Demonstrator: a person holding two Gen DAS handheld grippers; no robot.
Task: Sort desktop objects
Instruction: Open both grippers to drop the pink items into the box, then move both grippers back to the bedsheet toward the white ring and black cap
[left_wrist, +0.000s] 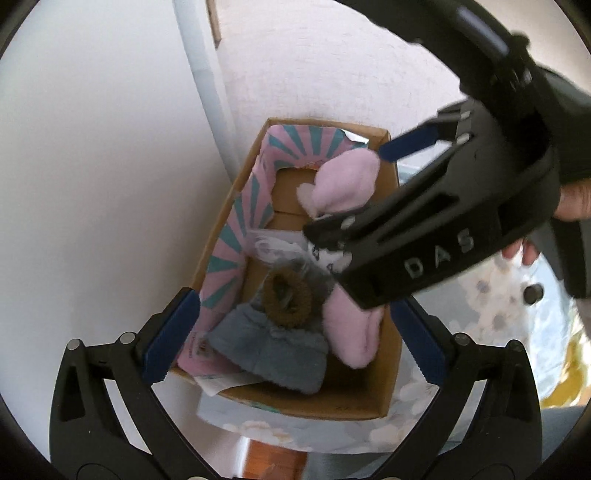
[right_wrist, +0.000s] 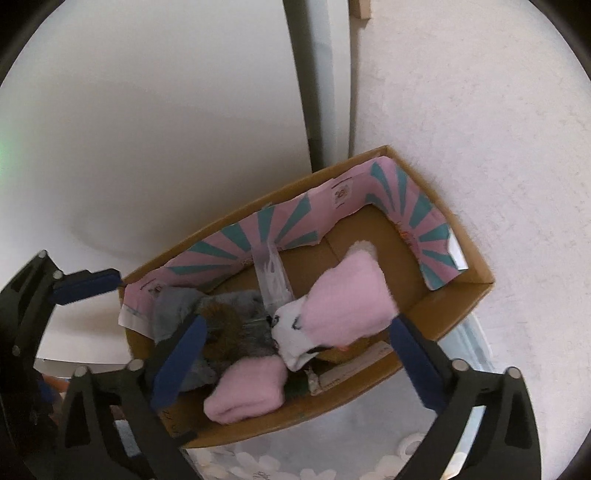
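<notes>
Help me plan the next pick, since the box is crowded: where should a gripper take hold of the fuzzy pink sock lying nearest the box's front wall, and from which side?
Grip the pink sock across its narrow width near the rounded end, probably coming straight down from above. It lies flat on top of the pile in the cardboard box, so the box walls block a sideways approach, while the grey item beside it leaves its top free.

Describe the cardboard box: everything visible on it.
The cardboard box is a plain brown, open-topped rectangular carton, upright on a pale flower-patterned cloth, close to a white wall. A pink sheet with teal rays lines the inside of two walls. Inside lie pink fuzzy socks, a blue-grey knitted piece, a brown fuzzy ring and a clear plastic wrapper. Both open grippers hover above it; whether they touch it is unclear.
</notes>
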